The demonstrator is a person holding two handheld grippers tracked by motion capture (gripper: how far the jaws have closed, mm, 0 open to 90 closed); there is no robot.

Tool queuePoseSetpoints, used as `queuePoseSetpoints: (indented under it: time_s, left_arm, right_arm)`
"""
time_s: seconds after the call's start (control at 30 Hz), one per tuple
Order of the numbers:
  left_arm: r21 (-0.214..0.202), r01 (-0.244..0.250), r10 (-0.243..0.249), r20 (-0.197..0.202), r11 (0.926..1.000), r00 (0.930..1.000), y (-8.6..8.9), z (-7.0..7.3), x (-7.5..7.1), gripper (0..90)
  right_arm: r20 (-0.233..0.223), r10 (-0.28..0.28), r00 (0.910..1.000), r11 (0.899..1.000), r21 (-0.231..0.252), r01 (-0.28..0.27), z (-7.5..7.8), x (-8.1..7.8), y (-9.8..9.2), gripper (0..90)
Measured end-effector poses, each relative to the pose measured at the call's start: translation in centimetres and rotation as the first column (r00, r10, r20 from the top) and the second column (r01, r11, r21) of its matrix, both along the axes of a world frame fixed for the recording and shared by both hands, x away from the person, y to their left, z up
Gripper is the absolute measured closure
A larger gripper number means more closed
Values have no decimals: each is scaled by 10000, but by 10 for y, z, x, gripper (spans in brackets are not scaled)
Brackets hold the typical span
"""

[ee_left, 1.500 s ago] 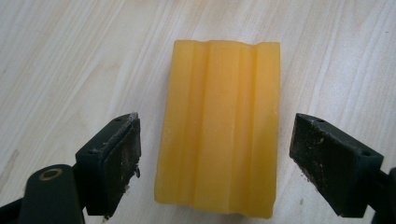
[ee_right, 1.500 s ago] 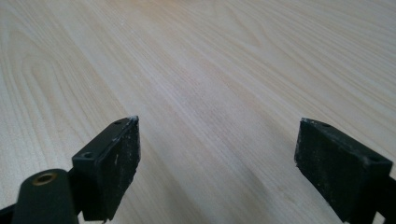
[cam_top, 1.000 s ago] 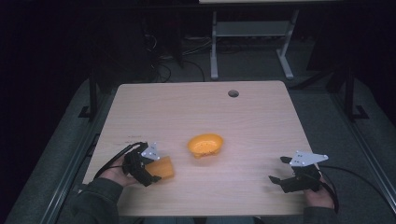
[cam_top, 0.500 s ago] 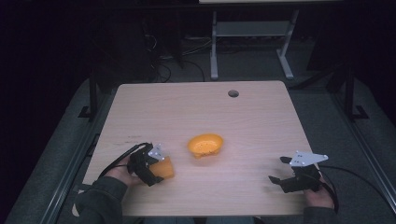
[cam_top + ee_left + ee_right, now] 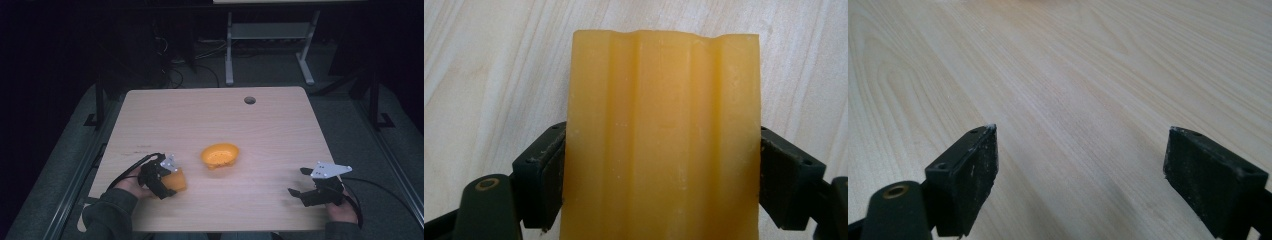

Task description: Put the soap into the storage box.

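The orange block sits pinched between the jaws of the left gripper at the table's near left corner, close to the orange bowl; the right gripper rests spread apart, holding nothing, near right

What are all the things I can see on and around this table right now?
Yellow ridged block: one, yellow-orange, near the table's front left edge, clamped between the left gripper's fingers.
Orange bowl: one, orange, near the table's middle, standing alone.
Table: one, pale wood, with a round hole near its far edge.
White frame: one, white, on the dark floor beyond the table.
Left gripper: one, black with a grey plate, front left, shut on the block.
Right gripper: one, black with a grey plate, front right, fingers apart over bare wood.
Person's hands: two, behind the grippers at the near edge.
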State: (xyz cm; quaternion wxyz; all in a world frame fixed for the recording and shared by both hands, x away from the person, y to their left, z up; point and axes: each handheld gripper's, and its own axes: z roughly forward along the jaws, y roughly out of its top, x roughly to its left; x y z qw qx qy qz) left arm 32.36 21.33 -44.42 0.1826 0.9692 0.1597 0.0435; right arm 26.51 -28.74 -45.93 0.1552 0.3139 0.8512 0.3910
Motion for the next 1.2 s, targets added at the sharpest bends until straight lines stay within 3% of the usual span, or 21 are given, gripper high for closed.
queuePoseSetpoints:
  time_s: [0.43, 0.7, 0.8, 1.2]
  left_arm:
    - [13, 167, -167, 186, 9999, 9997, 0, 2, -3, 207]
    - [-539, 193, -185, 150, 9984, 9997, -1, 11, -2, 209]
    - [-448, 351, -336, 343, 9984, 9988, -4, 18, -1, 209]
    - [-390, 496, -479, 441, 9980, 9979, -11, 29, 4, 208]
  right_arm:
    - [33, -9, 10000, 10000, 73, 9, 1, 0, 0, 137]
    - [41, -53, 10000, 9999, 162, 53, 1, -1, -1, 137]
    - [41, -61, 10000, 9999, 158, 60, 1, -1, -2, 137]
    - [40, -160, 9999, 9997, 210, 159, 1, 0, -2, 137]
